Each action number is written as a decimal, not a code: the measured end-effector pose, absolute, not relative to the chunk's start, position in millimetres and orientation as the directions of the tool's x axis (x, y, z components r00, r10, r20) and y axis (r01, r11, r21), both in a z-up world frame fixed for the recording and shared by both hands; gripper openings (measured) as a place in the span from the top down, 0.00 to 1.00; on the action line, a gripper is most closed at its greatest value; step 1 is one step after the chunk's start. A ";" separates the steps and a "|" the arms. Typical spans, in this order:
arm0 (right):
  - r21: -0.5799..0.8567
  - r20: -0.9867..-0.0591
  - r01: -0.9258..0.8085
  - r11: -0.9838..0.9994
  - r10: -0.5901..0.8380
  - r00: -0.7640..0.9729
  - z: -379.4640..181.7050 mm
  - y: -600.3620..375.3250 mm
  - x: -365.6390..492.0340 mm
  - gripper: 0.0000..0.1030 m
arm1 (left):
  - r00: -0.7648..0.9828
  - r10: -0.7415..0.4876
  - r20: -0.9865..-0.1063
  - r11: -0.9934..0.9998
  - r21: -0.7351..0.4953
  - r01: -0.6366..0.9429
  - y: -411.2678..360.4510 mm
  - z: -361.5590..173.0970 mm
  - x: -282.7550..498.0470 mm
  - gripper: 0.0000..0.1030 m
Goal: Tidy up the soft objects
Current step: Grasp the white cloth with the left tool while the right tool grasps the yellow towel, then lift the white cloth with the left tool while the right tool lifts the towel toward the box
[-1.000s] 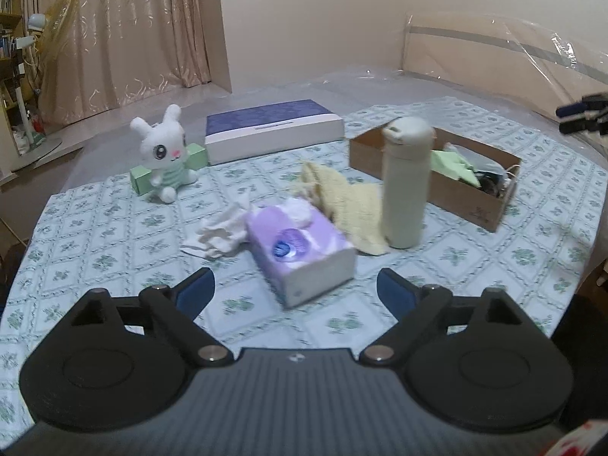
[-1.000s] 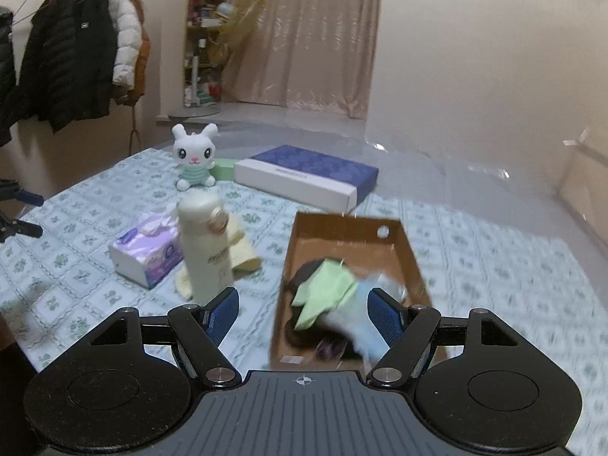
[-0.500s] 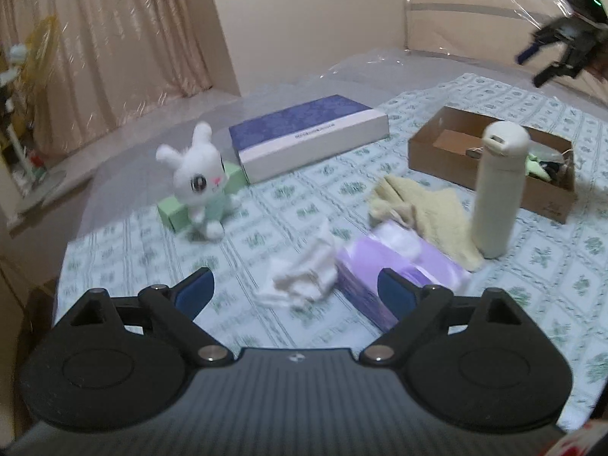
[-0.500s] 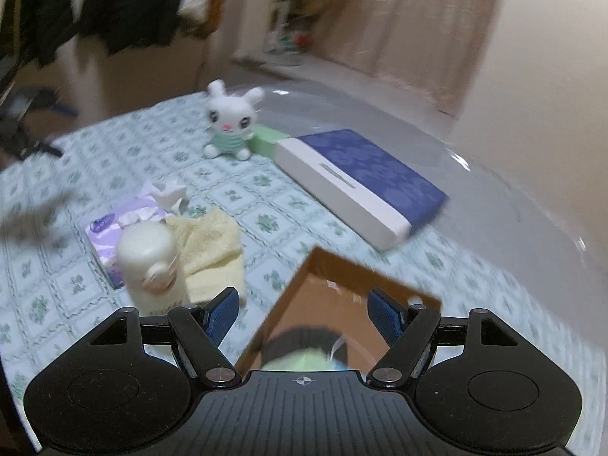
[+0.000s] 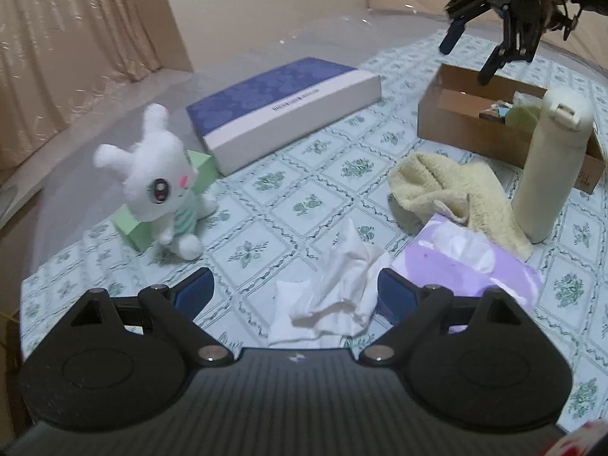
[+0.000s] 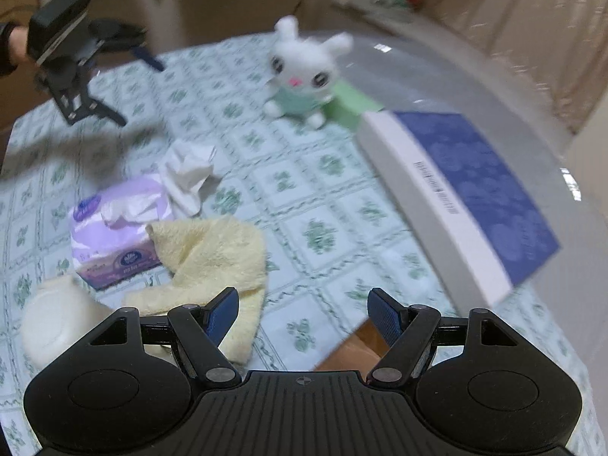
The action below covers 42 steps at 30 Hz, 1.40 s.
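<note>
A white plush rabbit [image 5: 159,186] sits on the patterned tablecloth, leaning on a green block [image 5: 152,216]; it also shows in the right wrist view [image 6: 304,72]. A crumpled white tissue [image 5: 334,285] lies between the fingers of my open, empty left gripper [image 5: 294,292]. A yellow towel [image 5: 448,193] lies beside a purple tissue pack [image 5: 475,266]. My right gripper [image 6: 304,315] is open and empty, above the towel [image 6: 216,258] and the edge of the cardboard box [image 6: 353,349]. It also shows in the left wrist view [image 5: 471,57], above the box [image 5: 475,133].
A cream bottle [image 5: 551,163] stands upright next to the towel and box. A long blue and white box [image 5: 285,106] lies at the back. The cardboard box holds green and dark items [image 5: 520,114]. Curtains [image 5: 68,45] hang beyond the table edge.
My left gripper has moved left and lower, bringing the white tissue between its fingers. My right gripper has risen and swung forward from over the box toward the towel and rabbit.
</note>
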State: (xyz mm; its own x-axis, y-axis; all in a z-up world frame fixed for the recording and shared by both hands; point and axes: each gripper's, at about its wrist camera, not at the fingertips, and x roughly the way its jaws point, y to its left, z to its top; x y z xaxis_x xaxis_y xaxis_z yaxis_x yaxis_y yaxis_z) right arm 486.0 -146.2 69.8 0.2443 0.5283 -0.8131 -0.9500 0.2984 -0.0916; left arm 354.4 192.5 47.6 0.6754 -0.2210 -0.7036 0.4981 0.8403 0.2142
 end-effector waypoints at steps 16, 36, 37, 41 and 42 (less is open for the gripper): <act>0.110 -0.930 -0.991 0.077 0.360 -0.075 -15.4 -54.3 501.6 0.28 | 0.482 -0.271 -0.833 0.613 0.237 0.754 177.6 -17.0 408.9 0.11; 0.095 -0.975 -0.993 0.066 0.209 -0.079 -62.9 -10.6 493.4 0.38 | 0.329 -0.325 -0.886 0.573 0.092 0.814 169.3 -50.9 420.3 0.67; 0.098 -0.974 -0.992 0.078 0.211 -0.080 -62.6 -9.3 494.3 0.42 | 0.323 -0.328 -0.888 0.574 0.085 0.814 168.5 -49.9 419.1 0.70; 0.113 -0.972 -0.991 0.066 0.214 -0.096 -60.0 -8.4 488.9 0.66 | 0.321 -0.332 -0.887 0.580 0.077 0.811 168.4 -47.8 416.3 0.84; 0.108 -0.972 -0.992 0.061 0.215 -0.092 -59.1 -7.1 487.0 0.69 | 0.322 -0.332 -0.887 0.583 0.075 0.809 168.6 -47.4 416.0 0.85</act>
